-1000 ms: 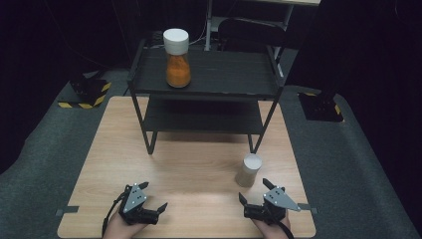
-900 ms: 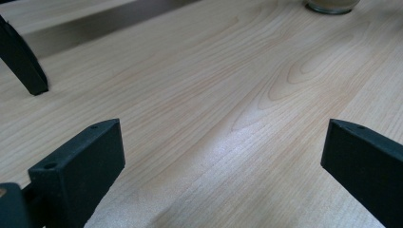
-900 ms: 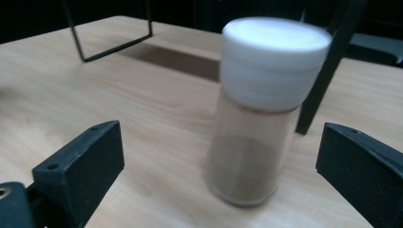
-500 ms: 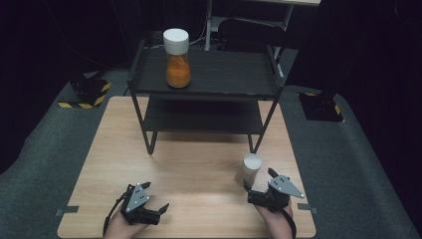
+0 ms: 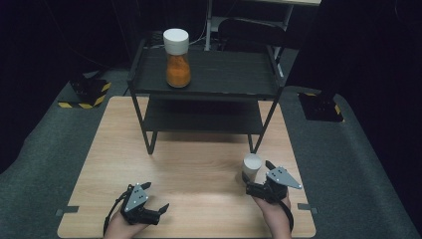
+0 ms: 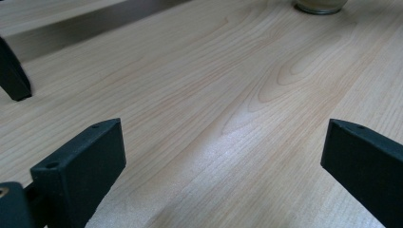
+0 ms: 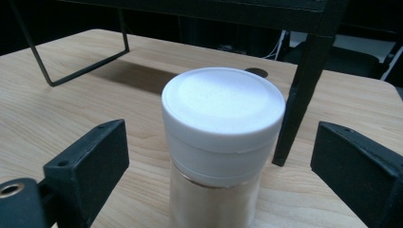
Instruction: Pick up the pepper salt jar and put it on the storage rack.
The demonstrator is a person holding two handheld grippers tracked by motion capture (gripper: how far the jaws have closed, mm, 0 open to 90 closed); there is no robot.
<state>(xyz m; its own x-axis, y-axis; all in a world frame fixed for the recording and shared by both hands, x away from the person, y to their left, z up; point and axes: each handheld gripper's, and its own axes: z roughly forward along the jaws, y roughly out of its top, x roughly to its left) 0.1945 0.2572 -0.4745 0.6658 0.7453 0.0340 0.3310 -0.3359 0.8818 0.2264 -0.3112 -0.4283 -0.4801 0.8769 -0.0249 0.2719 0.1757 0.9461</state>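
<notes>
Right gripper (image 7: pixel 218 156): jaws wide apart, white-capped jar (image 7: pixel 222 142) standing upright between them, untouched by either jaw, a shelf leg (image 7: pixel 299 95) just behind it. Left gripper (image 6: pixel 223 161): jaws apart over bare table (image 6: pixel 199 95). Orange jar (image 5: pixel 177 51) on shelf (image 5: pixel 229 74) top, well beyond both.

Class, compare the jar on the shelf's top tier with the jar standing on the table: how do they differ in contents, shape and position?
The shelf jar holds bright orange powder; the table jar holds pale beige powder. The shelf jar narrows to a waist under its lid, while the table jar looks straight-sided. The shelf jar stands on the rack's top tier, away from both tools; the table jar sits on the table between the right tool's open jaws. Both stand upright with white lids.
</notes>
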